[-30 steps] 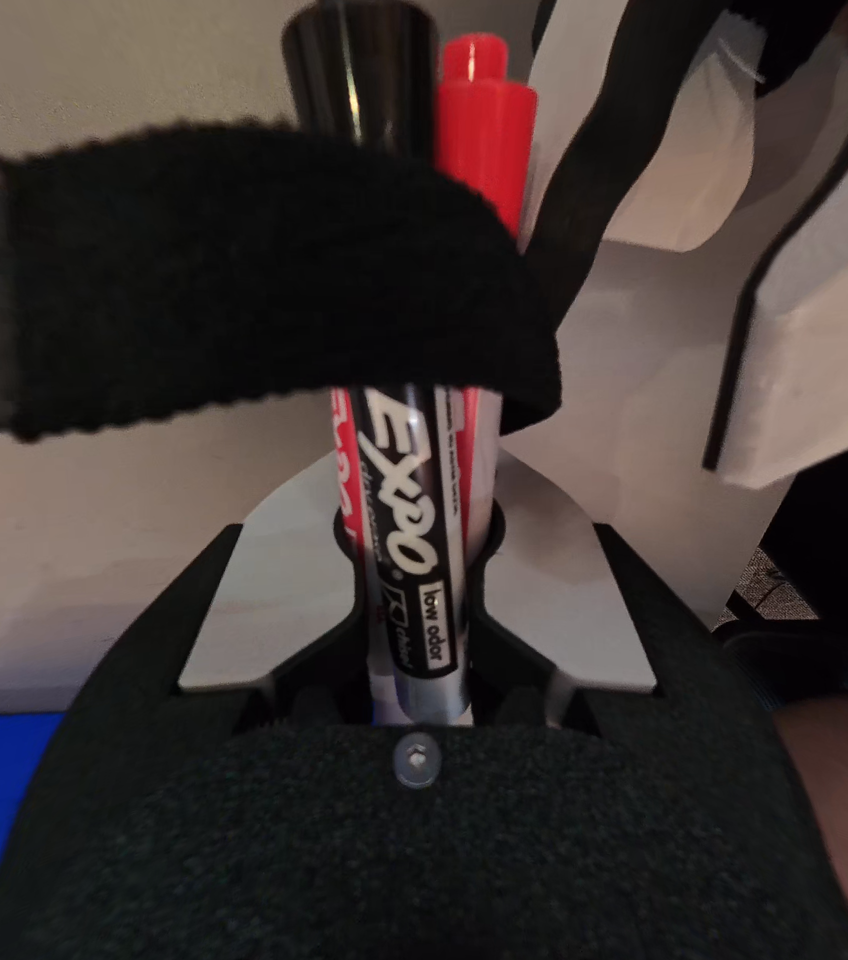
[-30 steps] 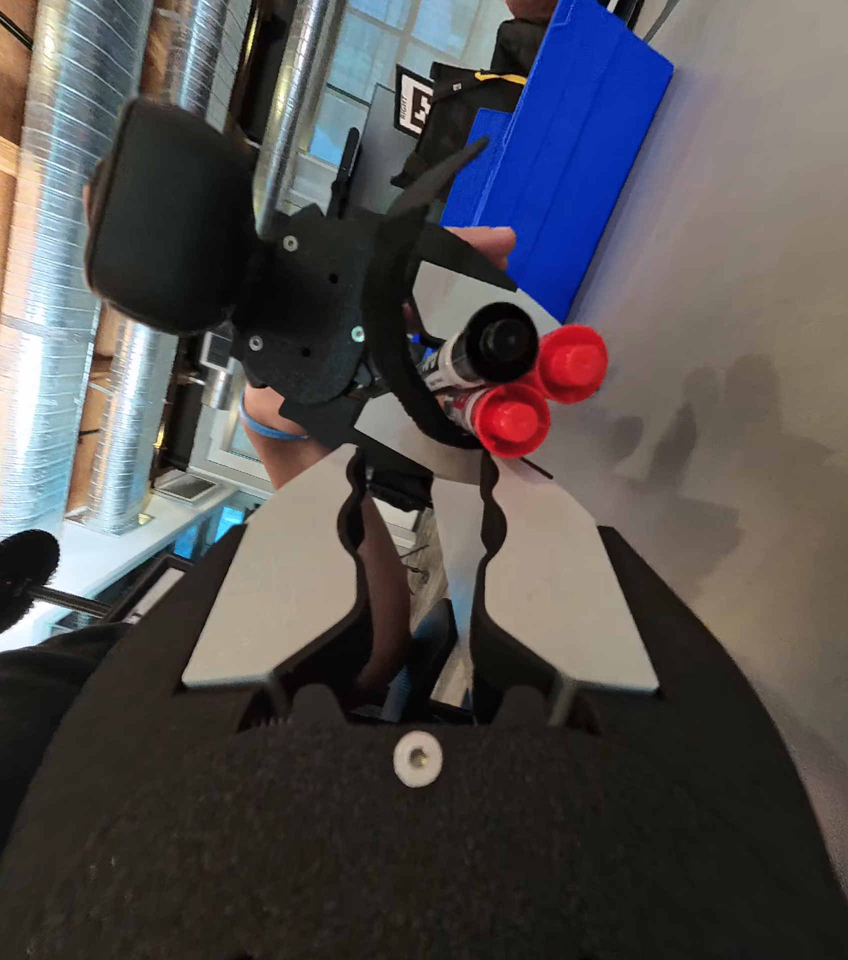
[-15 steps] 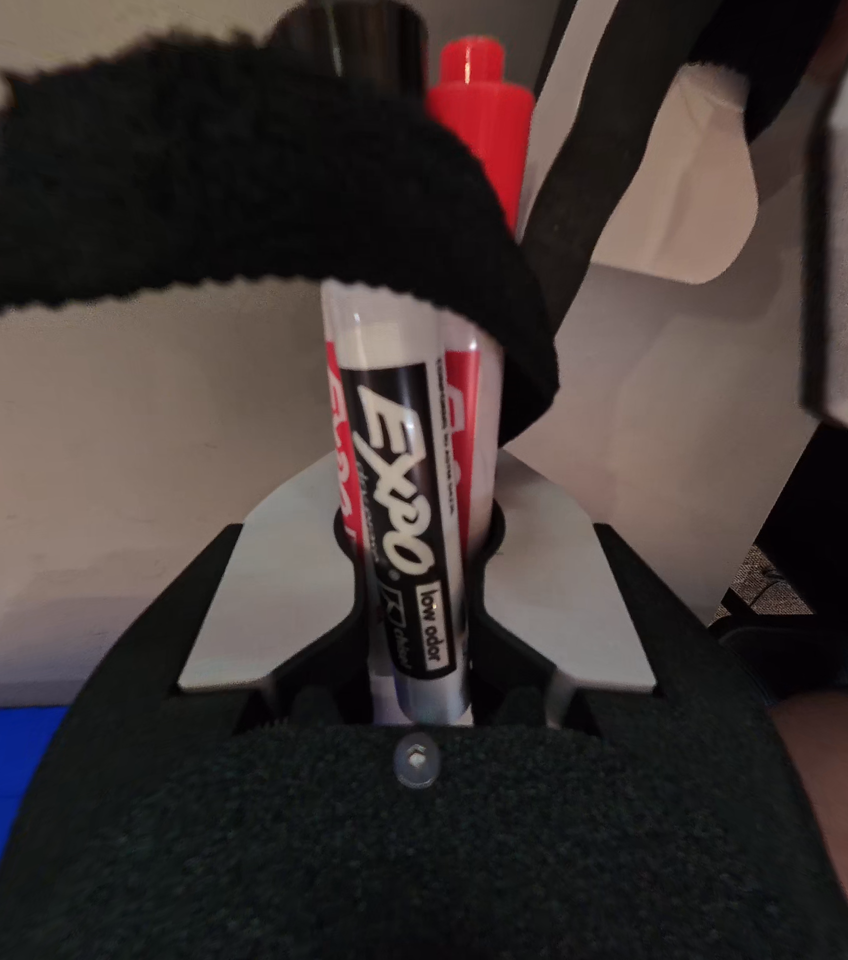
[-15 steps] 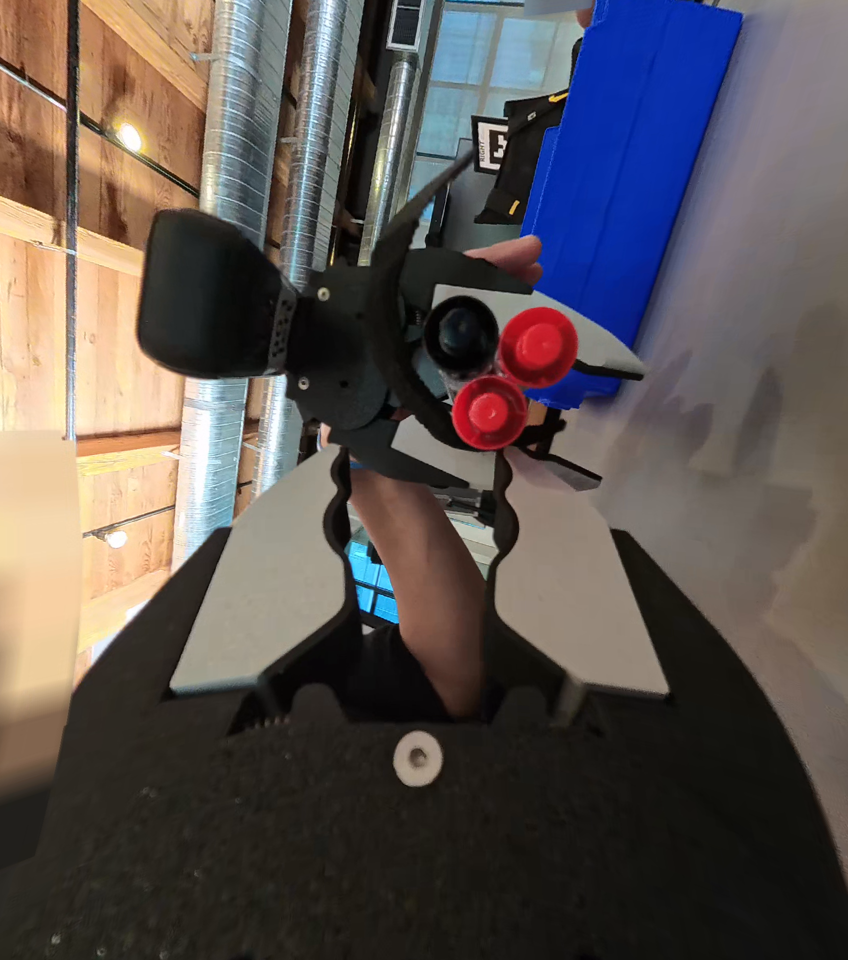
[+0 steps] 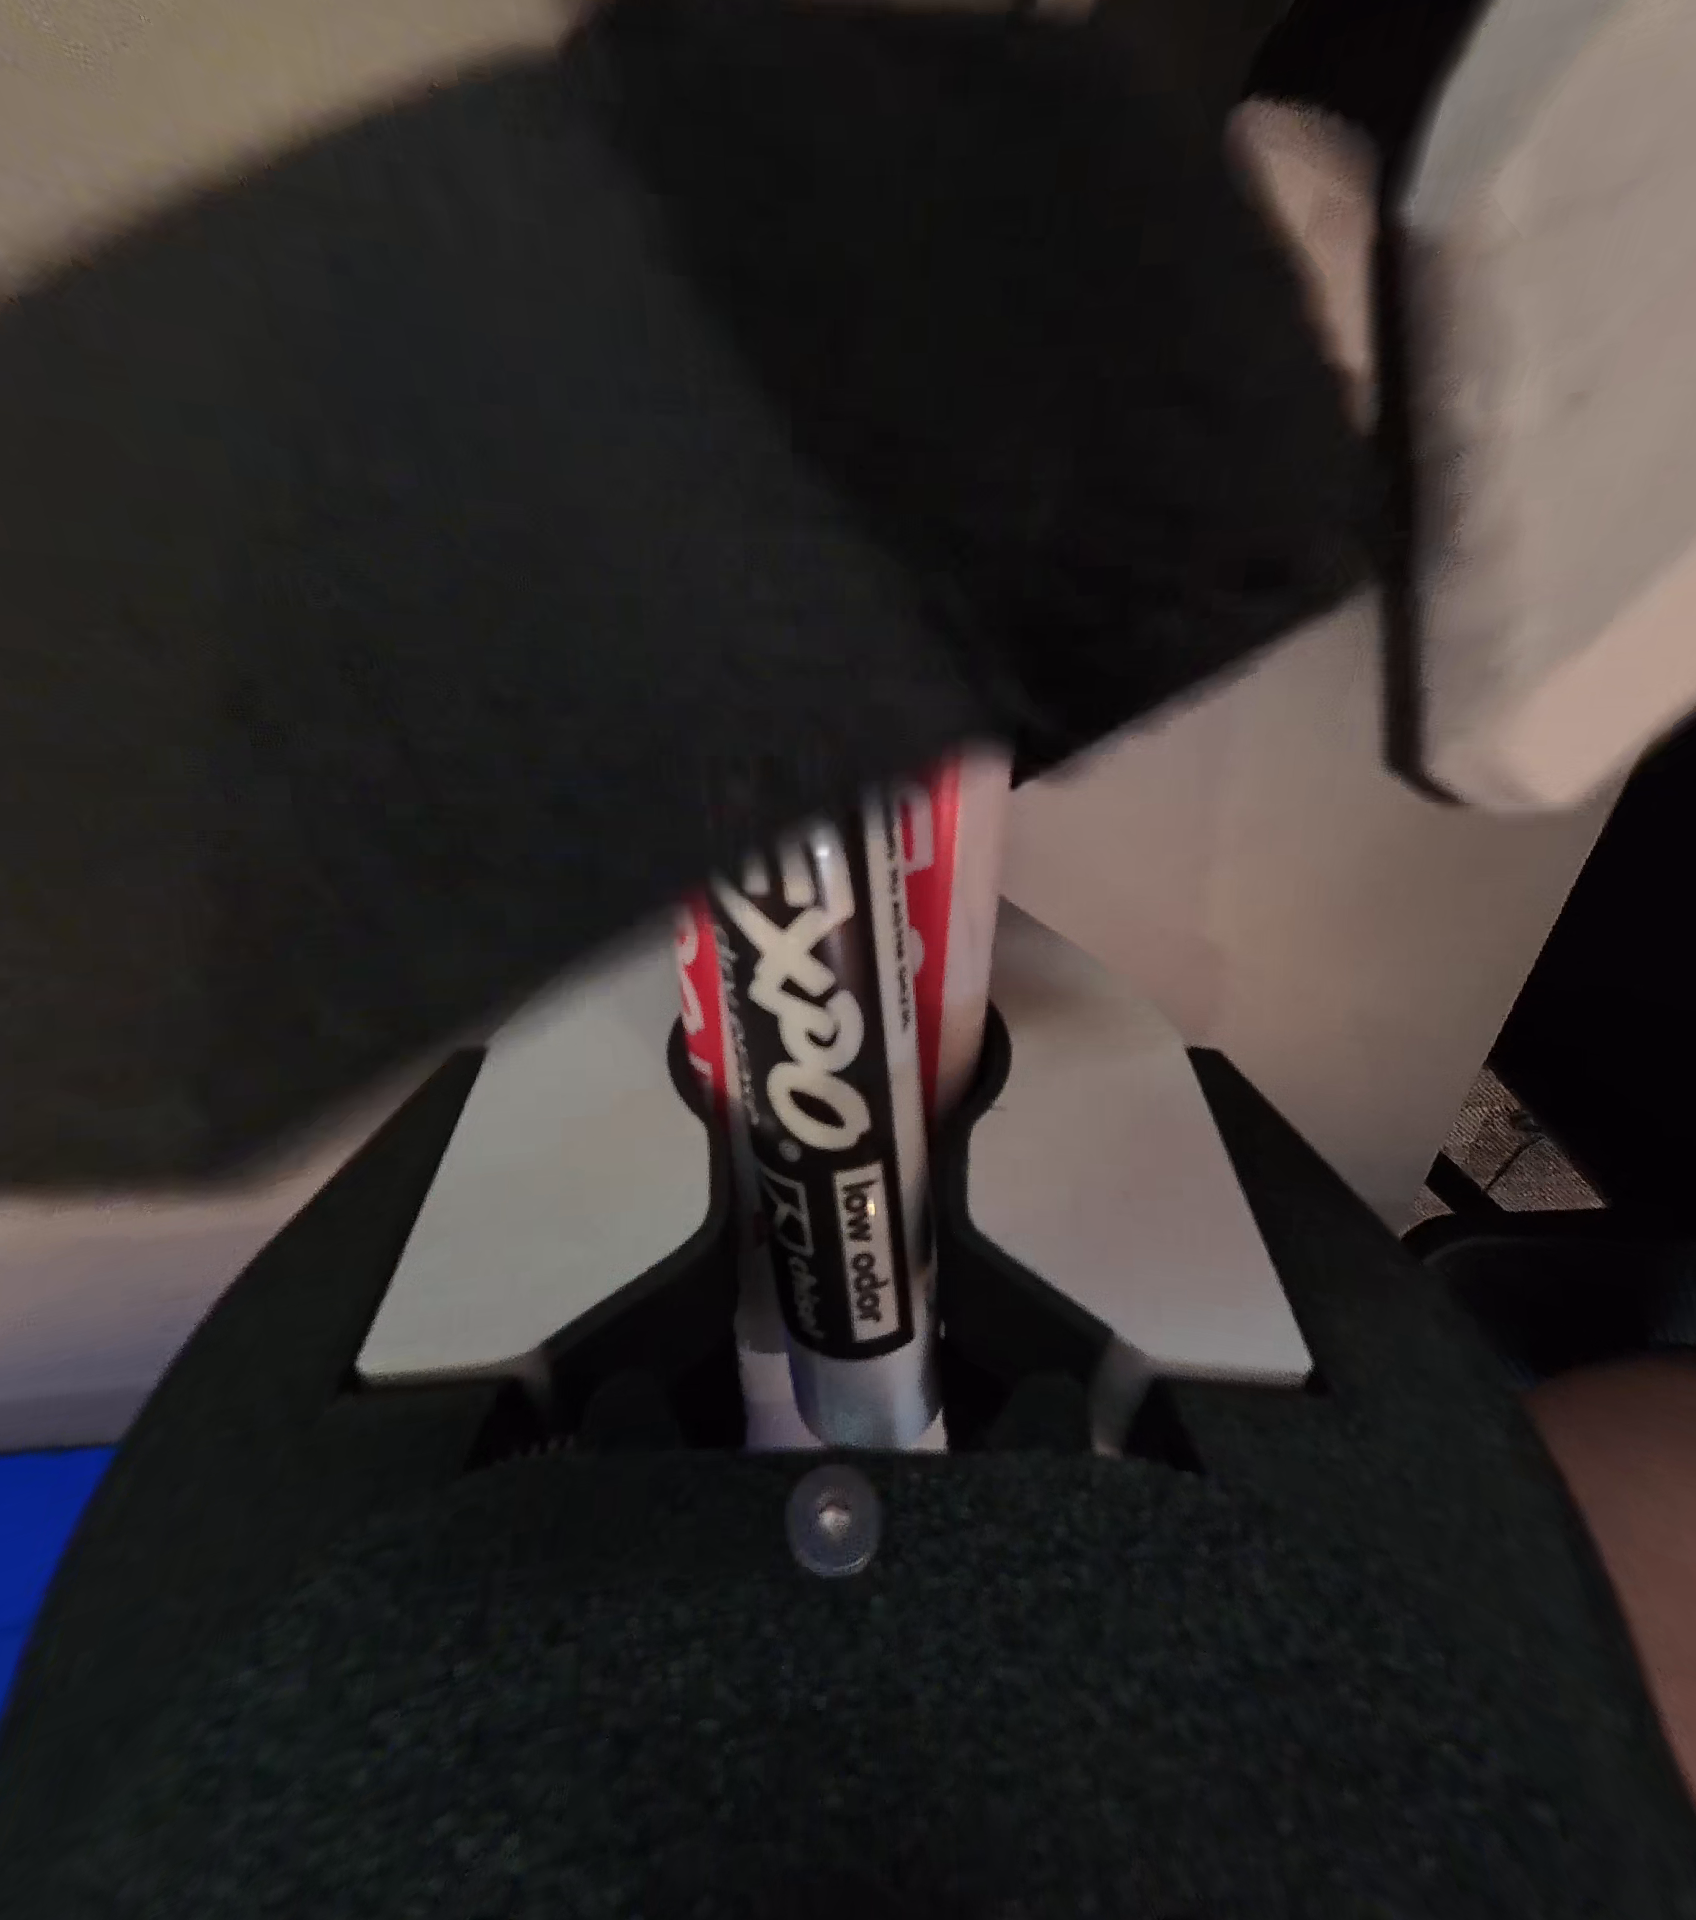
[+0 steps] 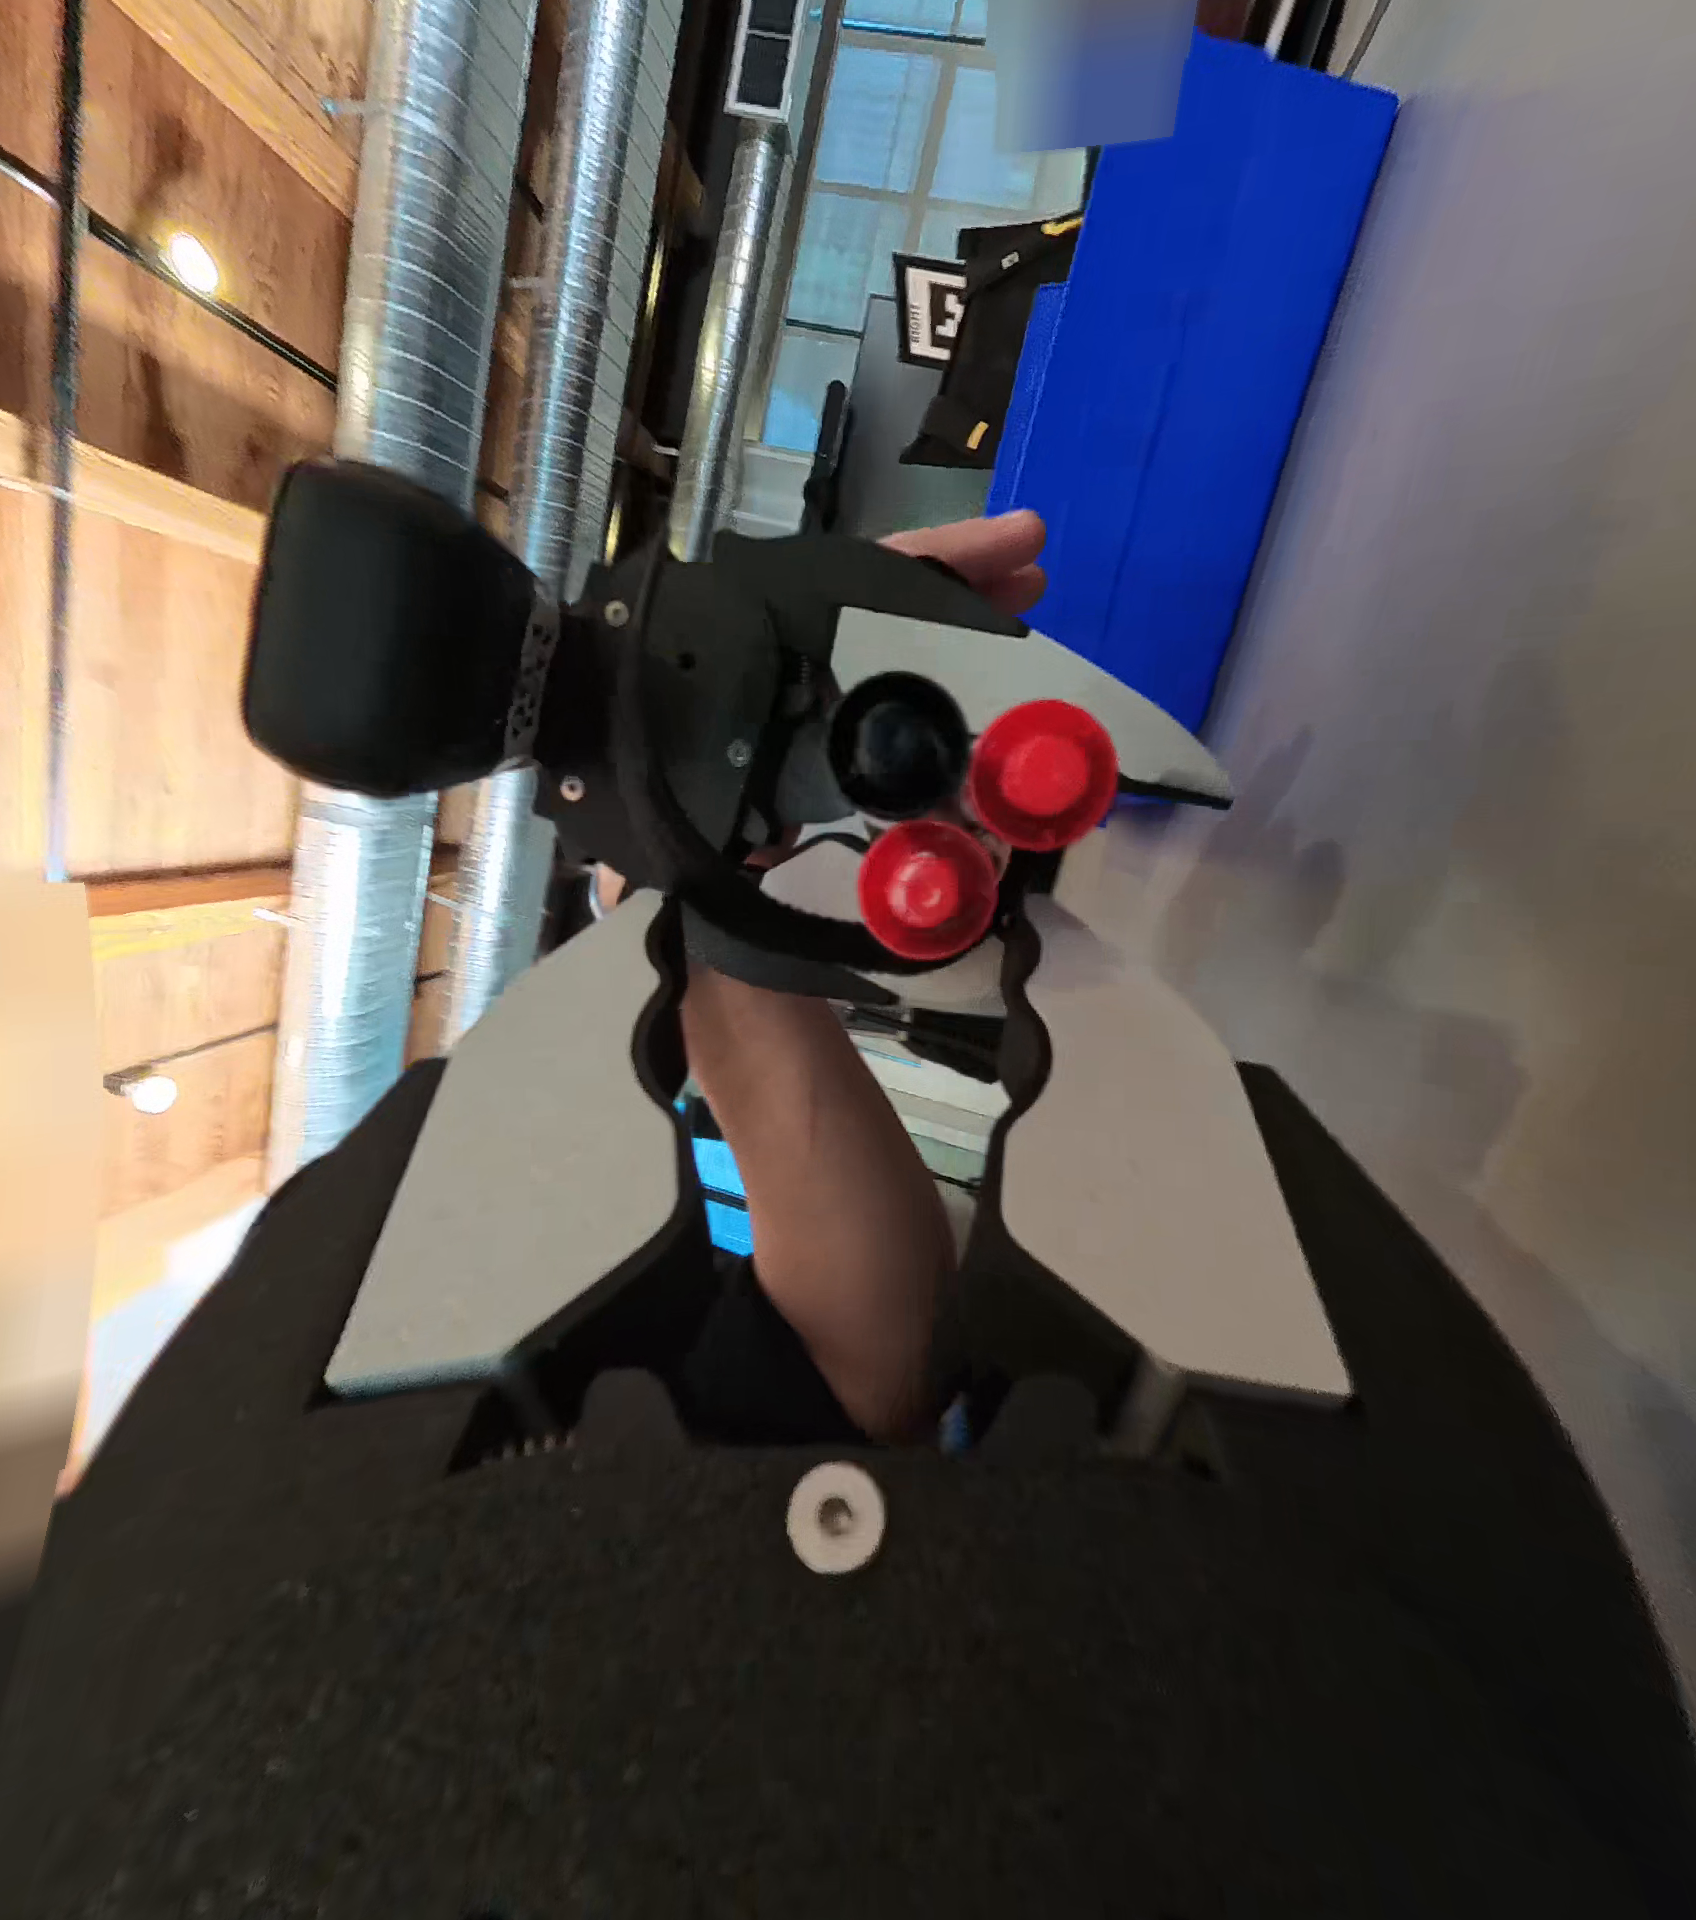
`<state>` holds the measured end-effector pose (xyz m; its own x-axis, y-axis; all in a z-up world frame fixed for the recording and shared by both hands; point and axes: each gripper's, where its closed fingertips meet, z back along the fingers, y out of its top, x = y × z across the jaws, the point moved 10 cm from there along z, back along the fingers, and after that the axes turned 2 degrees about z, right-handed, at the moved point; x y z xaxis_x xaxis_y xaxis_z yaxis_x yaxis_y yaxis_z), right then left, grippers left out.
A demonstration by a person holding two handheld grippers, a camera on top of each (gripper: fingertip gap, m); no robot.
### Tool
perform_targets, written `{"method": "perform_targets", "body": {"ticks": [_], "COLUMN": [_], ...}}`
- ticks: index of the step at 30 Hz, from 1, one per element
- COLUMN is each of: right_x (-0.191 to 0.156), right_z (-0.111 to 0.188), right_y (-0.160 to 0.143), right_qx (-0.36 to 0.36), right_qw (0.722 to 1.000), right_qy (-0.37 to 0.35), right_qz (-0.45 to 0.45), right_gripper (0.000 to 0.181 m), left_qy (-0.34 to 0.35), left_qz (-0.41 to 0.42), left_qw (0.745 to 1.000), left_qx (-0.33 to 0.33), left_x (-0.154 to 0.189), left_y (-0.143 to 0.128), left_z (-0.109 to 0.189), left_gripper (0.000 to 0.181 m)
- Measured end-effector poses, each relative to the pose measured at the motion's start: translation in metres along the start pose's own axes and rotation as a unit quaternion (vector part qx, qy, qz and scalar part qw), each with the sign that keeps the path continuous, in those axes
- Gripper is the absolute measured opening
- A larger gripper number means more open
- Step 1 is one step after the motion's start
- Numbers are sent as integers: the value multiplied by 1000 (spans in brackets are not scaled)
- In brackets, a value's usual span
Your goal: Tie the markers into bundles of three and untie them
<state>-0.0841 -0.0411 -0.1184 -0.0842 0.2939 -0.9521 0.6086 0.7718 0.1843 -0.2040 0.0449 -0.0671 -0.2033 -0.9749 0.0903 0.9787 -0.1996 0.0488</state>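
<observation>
The black strap (image 5: 511, 582) has swung nearer; left tongs (image 5: 839, 1023) clamp three markers (image 5: 828, 1101), right tongs (image 6: 839, 977) gape empty. A loose wrap could slip off.

left wrist: close behind markers (image 5: 823, 1091) | right wrist: tilted, faces their caps | shared: markers

Three markers (image 5: 828, 1122), one black, two red, loosely wrapped by black strap (image 5: 387, 623).
</observation>
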Motion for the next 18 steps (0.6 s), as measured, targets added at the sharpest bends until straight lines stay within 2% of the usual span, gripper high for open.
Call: {"method": "perform_targets", "body": {"ticks": [4,18], "right_x": [-7,3], "right_z": [1,7], "right_y": [3,6], "right_qx": [-1,-2], "right_qw": [999,999], "right_qy": [-27,-32], "right_qz": [30,31], "right_gripper": [61,57], "left_qy": [-1,-5], "left_qz": [-2,-10], "left_qw": [1000,1000], "left_qx": [-2,-10], "left_x": [1,4], "left_y": [2,3], "left_z": [-1,-4], "left_gripper": [41,42]}}
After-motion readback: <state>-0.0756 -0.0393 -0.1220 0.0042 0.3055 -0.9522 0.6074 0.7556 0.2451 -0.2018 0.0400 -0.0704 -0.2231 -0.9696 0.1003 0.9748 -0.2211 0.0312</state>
